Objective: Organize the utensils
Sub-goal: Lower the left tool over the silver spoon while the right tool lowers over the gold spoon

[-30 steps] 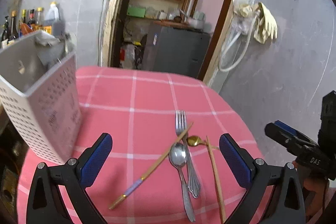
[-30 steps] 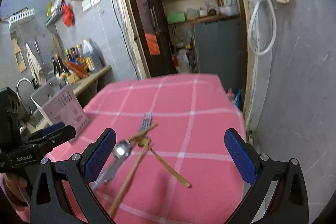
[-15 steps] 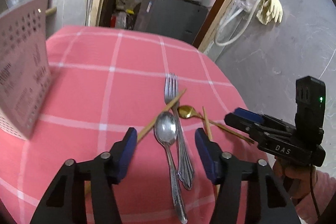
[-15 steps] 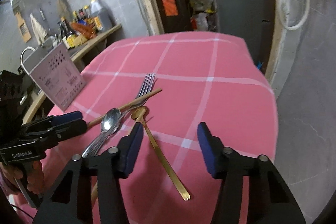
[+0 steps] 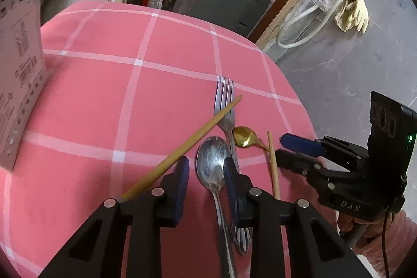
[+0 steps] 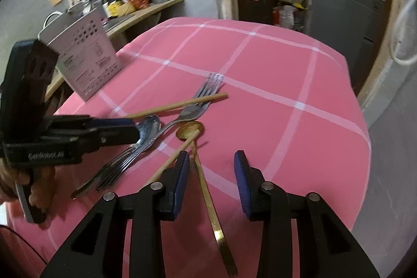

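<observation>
Both grippers have dropped toward the cutlery; left gripper jaws closing around the steel spoon, right gripper jaws closing over the gold spoon. Nothing is gripped; the perforated holder far left awaits everything.

Both grippers tilt downward, fingers closing.

Two spoons, two chopsticks, one fork, one caddy.
</observation>
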Demonstrator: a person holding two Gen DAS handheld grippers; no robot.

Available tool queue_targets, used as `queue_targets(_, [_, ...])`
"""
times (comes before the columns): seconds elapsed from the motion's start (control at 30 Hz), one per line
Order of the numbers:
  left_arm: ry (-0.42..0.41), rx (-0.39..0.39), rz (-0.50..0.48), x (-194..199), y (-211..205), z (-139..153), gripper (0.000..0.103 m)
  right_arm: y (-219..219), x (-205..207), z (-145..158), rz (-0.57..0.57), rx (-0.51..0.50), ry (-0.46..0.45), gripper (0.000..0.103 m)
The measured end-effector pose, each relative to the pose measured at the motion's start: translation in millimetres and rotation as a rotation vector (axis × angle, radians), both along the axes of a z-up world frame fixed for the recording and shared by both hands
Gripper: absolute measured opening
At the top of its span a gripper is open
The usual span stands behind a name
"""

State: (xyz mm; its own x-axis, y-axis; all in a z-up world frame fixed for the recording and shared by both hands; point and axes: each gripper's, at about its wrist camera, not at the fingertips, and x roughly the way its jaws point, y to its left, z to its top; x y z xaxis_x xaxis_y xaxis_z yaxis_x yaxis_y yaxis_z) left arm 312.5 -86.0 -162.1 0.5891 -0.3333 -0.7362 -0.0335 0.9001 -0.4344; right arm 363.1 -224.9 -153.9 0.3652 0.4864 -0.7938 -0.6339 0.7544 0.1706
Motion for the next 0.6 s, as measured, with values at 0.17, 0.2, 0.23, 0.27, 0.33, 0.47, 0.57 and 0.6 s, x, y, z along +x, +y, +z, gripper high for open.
queue_targets(0.17, [0.024,-0.021,-0.030,11,2,-1,0.023,7,6,2,0.068,-0.015,0.013,0.032])
queue_targets(0.2, [0.030,-0.025,-0.036,14,2,-1,0.020,9,7,1,0.078,-0.018,0.016,0.032])
queue_targets(0.23, [0.035,-0.024,-0.040,14,3,-2,0.019,10,9,1,0.086,-0.022,0.017,0.032])
queue_targets(0.27, [0.042,-0.019,-0.046,16,3,-2,0.016,13,10,0,0.095,-0.029,0.019,0.030])
queue_targets(0.33, [0.054,-0.013,-0.055,20,2,-2,0.012,18,14,-2,0.106,-0.042,0.029,0.027])
queue_targets(0.47, [0.081,-0.014,-0.077,25,3,-2,0.008,28,18,-4,0.125,-0.082,0.044,0.021])
queue_targets(0.57, [0.101,-0.024,-0.089,27,4,-2,0.005,32,20,-2,0.126,-0.113,0.069,0.021])
queue_targets(0.6, [0.110,-0.027,-0.091,28,4,-2,0.004,33,20,-2,0.123,-0.120,0.081,0.021])
